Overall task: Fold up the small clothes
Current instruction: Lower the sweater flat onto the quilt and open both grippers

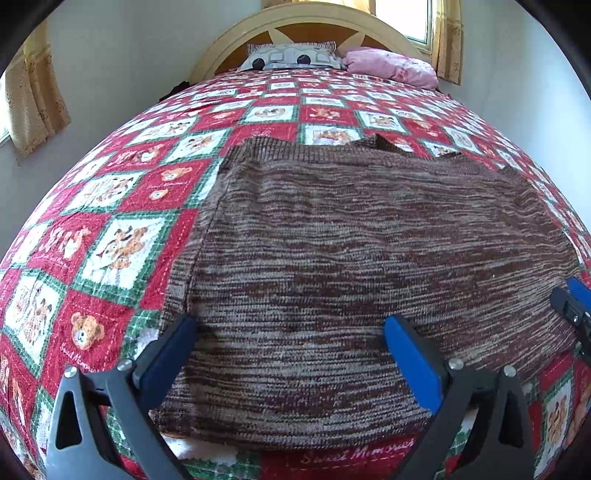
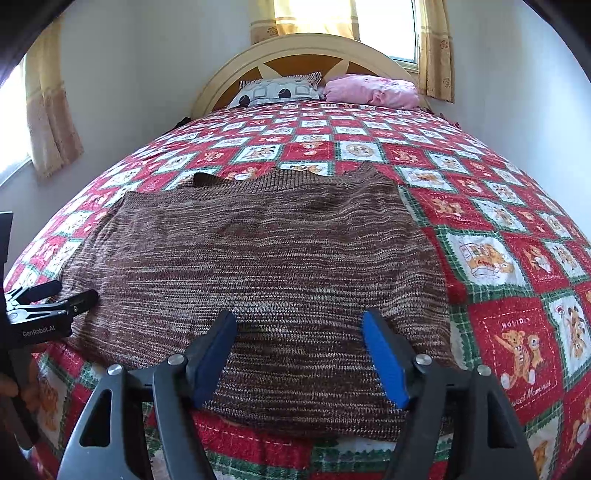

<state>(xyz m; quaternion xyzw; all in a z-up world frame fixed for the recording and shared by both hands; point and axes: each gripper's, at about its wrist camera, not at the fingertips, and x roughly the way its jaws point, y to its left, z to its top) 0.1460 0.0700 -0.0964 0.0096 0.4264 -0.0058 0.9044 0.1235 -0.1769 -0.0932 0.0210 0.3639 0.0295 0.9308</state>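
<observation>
1. Where the left wrist camera looks up the bed, a red, green and white teddy-bear quilt [image 1: 122,206] covers the mattress. A patterned pillow [image 1: 291,57] and a pink pillow [image 1: 391,64] lie against the arched wooden headboard [image 1: 306,18], with yellow curtains [image 1: 33,99] on the wall to the left. Nothing lies on top of the brown marled knit garment [image 1: 351,240], which is spread flat on the quilt.
2. The left gripper [image 1: 290,334] has its jaws spread wide and holds nothing. It sits over the garment's near left portion: its left finger is at the garment's left edge, its right finger over the knit body. Whether the tips touch the cloth cannot be told.
3. Only this view shows the garment's left edge seam; the right gripper [image 1: 574,302] enters at the far right edge, over the garment's right side.
4. From the right wrist camera, the same quilt [image 2: 498,258], both pillows, the headboard and a sunlit window appear.
5. The right gripper [image 2: 299,336] is also spread wide and empty, both fingers over the garment [image 2: 258,251] close to its near hem, towards its right half.
6. This view alone shows the garment's right edge, the left gripper [image 2: 68,293] from the side at the far left, jaws parted over the cloth, and a bit of the hand holding it.
</observation>
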